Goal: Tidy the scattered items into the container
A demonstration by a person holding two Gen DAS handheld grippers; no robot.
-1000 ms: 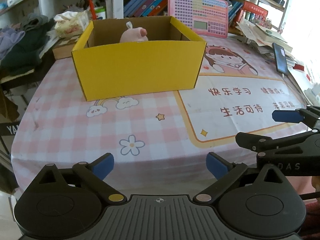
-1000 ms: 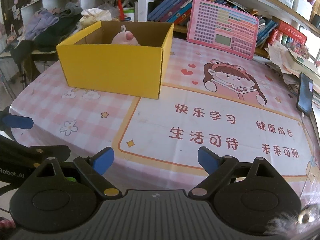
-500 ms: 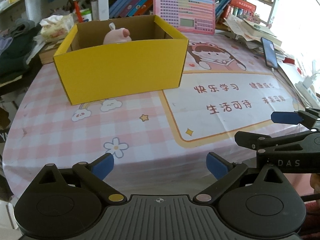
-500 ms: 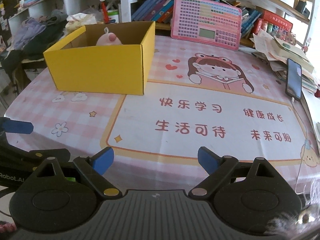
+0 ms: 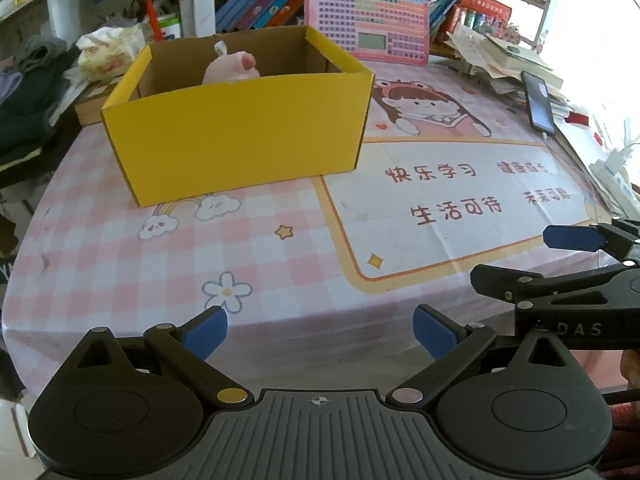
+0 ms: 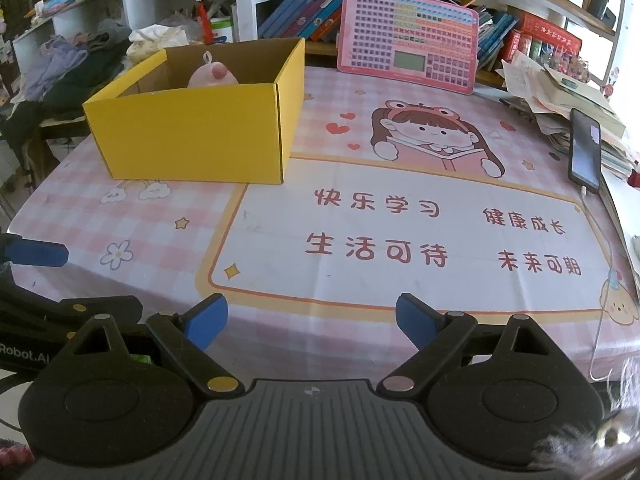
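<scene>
Pink toy (image 5: 230, 70) lower half hidden behind yellow box (image 5: 240, 144) front wall; phone (image 6: 585, 151) screen unreadable at 3 o'clock.

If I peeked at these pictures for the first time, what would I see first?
Probably the bright yellow box sitting at the far left of the pink checked tablecloth, with a pink plush toy poking up inside it. Next, the cartoon girl printed on the cloth to the right of the box, and the pink learning pad standing behind it.
</scene>
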